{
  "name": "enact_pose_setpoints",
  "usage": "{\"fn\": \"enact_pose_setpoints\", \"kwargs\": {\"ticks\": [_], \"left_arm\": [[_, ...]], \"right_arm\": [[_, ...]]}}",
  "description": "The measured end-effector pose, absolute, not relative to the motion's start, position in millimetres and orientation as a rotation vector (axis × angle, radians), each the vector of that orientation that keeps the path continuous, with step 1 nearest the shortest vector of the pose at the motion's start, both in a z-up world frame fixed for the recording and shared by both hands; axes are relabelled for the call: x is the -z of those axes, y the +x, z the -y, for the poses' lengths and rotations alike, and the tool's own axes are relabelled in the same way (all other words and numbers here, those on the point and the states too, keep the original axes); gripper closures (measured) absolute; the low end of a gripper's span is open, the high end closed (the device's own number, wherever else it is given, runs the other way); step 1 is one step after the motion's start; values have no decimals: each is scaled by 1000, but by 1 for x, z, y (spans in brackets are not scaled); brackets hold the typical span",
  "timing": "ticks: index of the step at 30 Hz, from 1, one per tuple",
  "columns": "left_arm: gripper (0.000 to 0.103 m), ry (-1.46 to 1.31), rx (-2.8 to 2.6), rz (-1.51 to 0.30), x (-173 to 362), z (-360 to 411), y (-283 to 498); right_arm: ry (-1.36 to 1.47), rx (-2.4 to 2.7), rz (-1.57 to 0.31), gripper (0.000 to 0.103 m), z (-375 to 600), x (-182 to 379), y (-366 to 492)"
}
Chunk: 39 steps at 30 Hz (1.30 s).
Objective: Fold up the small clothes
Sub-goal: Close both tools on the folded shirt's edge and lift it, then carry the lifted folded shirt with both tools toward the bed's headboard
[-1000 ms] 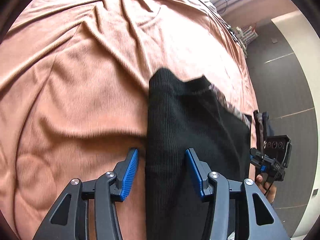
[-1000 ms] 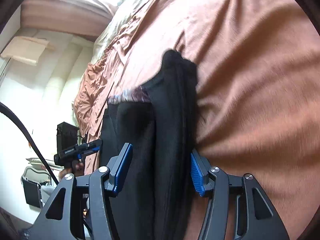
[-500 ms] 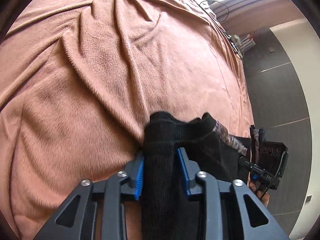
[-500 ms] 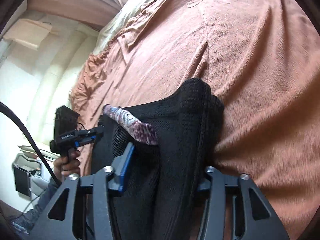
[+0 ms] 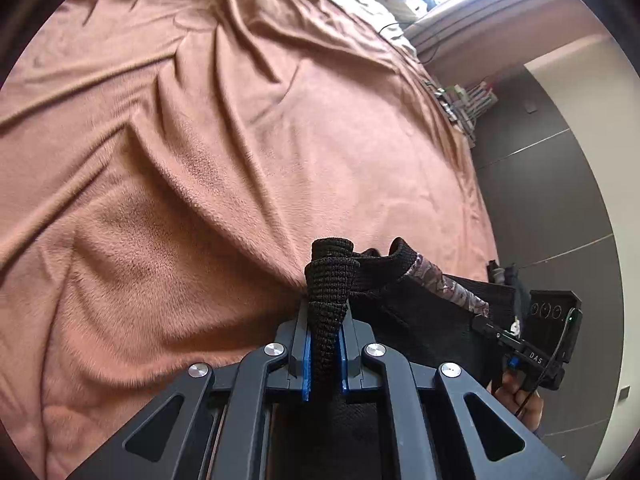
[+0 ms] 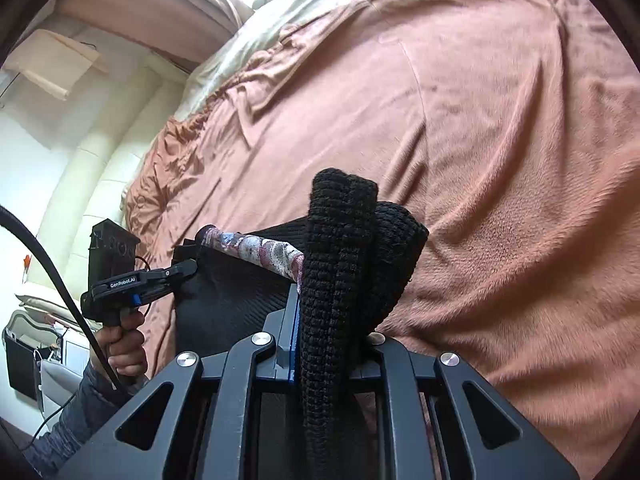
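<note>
Black knit (image 5: 416,320): low centre, raised over the blanket (image 5: 200,200).
Left gripper (image 5: 324,354): we clamp one bunched corner.
Right gripper (image 6: 328,344): we pinch the other, keeping the edge taut for folding.

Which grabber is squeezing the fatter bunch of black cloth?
The right gripper. Its bundle of the black knit garment is thick, doubled over and hides one finger. The left gripper pinches only a thin strip between both blue pads.

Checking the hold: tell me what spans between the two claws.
The black knit garment, with its patterned band, hangs between the left claw and right claw, clearest in the right wrist view.
</note>
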<state>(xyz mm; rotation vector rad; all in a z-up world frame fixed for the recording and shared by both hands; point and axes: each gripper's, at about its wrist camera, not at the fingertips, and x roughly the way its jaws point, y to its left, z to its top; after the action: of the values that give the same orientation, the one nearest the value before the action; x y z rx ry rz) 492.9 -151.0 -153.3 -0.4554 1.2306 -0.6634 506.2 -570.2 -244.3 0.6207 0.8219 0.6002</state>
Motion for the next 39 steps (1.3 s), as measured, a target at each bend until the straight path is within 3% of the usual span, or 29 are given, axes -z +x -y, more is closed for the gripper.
{"fn": "enact_pose_setpoints", "kwargs": {"ticks": [39], "left_arm": [[94, -500, 749, -908, -19, 74, 307]], "right_arm": [[507, -634, -526, 92, 583, 137, 266]]}}
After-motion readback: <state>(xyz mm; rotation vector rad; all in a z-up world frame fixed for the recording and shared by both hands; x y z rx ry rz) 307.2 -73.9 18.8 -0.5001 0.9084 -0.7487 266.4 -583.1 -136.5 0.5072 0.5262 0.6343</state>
